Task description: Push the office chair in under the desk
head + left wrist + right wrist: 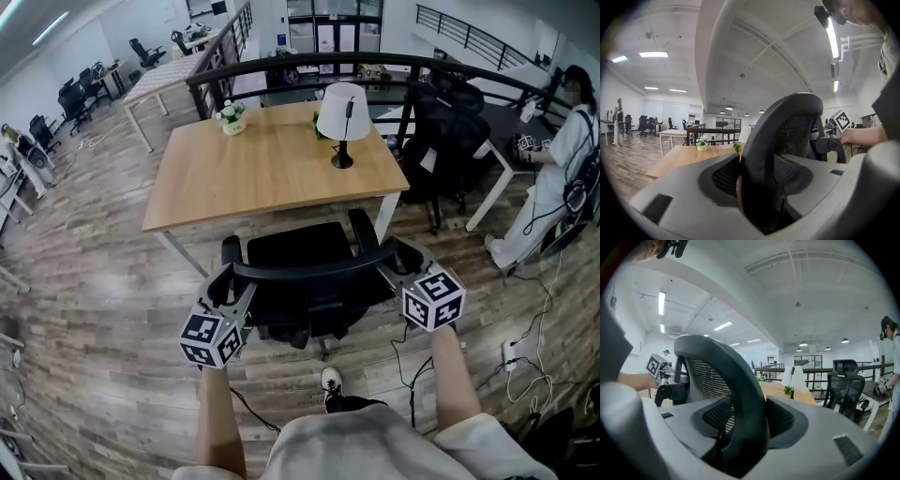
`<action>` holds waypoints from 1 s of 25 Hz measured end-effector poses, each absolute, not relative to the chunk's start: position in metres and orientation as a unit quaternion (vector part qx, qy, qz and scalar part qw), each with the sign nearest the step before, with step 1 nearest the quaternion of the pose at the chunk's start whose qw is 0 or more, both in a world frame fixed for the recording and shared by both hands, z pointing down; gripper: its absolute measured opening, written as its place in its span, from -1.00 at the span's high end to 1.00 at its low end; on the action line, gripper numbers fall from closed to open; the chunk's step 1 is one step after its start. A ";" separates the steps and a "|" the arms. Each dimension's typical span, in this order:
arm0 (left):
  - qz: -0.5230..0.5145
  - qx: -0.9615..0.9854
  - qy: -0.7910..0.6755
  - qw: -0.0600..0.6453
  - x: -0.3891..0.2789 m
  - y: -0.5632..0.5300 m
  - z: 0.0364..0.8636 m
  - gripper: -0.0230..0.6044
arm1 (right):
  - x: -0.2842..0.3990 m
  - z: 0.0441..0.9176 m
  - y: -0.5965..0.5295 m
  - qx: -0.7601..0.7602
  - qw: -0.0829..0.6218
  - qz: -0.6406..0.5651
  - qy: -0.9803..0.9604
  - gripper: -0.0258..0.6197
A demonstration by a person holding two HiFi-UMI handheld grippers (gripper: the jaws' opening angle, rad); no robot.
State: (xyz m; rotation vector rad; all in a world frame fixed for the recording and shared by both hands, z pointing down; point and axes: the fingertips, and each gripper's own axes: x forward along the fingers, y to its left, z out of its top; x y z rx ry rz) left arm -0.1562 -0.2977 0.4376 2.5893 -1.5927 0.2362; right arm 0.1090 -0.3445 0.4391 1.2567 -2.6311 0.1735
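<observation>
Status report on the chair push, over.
Grippers: left gripper and right gripper both clamped on office chair backrest. Chair at desk front edge, not yet under. Nothing seen in the way.

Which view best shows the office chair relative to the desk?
Head view: the whole office chair stands at the near edge of the desk, mostly outside it. Both gripper views show only its backrest rim gripped between the jaws, with some desktop beyond.

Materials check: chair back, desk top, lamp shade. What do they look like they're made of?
Chair back: matte black frame, likely moulded plastic, around a see-through woven mesh panel.
Desk top: light wood or wood-look laminate, with visible grain and a satin sheen.
Lamp shade: white and matte, probably fabric or paper; can't tell which.
</observation>
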 end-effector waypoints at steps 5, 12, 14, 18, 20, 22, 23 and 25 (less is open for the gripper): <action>0.083 0.842 -0.531 0.053 -0.173 -0.332 0.440 0.21 | 0.092 0.441 -0.378 0.413 0.110 0.059 -0.902 0.15; 0.071 0.828 -0.554 0.048 -0.202 -0.368 0.439 0.20 | 0.065 0.440 -0.414 0.400 0.109 0.054 -0.908 0.15; 0.071 0.828 -0.554 0.048 -0.209 -0.377 0.439 0.20 | 0.058 0.441 -0.423 0.402 0.109 0.055 -0.908 0.15; 0.065 0.830 -0.552 0.048 -0.223 -0.392 0.437 0.19 | 0.044 0.438 -0.437 0.404 0.105 0.051 -0.907 0.15; 0.062 0.833 -0.548 0.047 -0.231 -0.402 0.436 0.18 | 0.037 0.438 -0.445 0.407 0.105 0.050 -0.906 0.15; 0.060 0.836 -0.544 0.046 -0.237 -0.411 0.436 0.18 | 0.030 0.437 -0.454 0.411 0.103 0.051 -0.904 0.15; 0.059 0.837 -0.542 0.046 -0.241 -0.416 0.436 0.17 | 0.026 0.437 -0.458 0.413 0.103 0.051 -0.903 0.15; 0.058 0.839 -0.539 0.045 -0.249 -0.425 0.436 0.17 | 0.019 0.437 -0.467 0.416 0.102 0.051 -0.902 0.15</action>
